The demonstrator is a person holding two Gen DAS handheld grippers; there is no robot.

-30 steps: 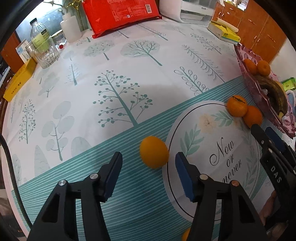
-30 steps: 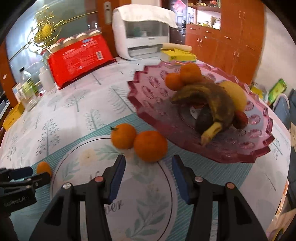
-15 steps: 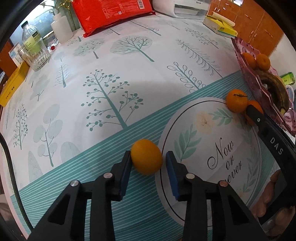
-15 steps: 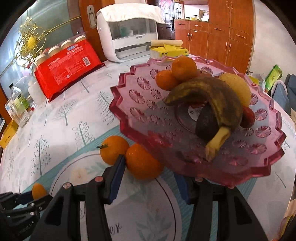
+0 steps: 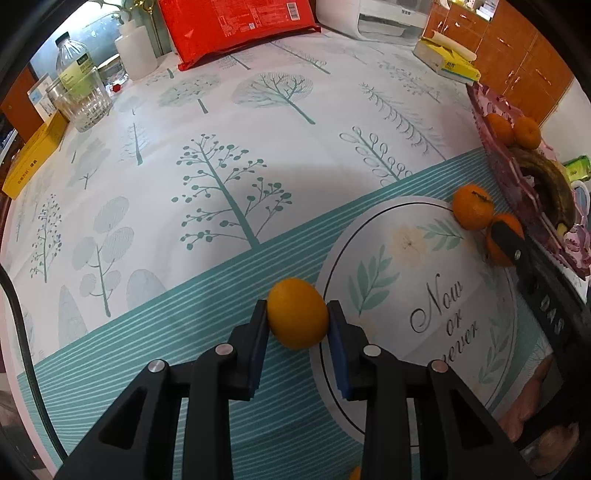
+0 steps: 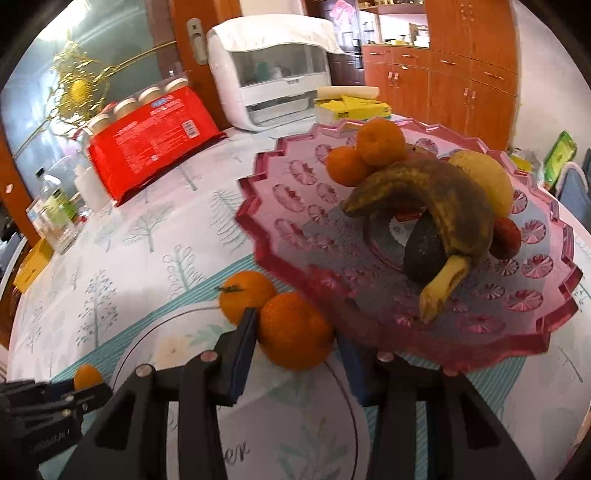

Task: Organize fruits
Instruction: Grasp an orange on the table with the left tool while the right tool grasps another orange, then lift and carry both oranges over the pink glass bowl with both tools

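Your left gripper [image 5: 297, 323] is clamped on the smooth round orange [image 5: 297, 318], at six o'clock. Your right gripper [image 6: 295, 334] is closing around the dimpled mandarin [image 6: 295, 330] under the pink glass fruit plate [image 6: 480, 343]; lifting straight could knock its rim.

A table [image 5: 258, 122] is seen, covered by a white cloth printed with teal trees, a striped teal band and a round leaf emblem. On it, a pink plate [image 6: 295, 206] is set at the right side, and two oranges [image 6: 273, 310] are found touching each other just beside its rim. A smaller orange [image 5: 297, 319] is seen on the striped band. Along the far edge, a red packet [image 5: 236, 29], a white appliance [image 6: 273, 74], a yellow box [image 5: 31, 158] and a glass jar [image 5: 83, 99] are placed.
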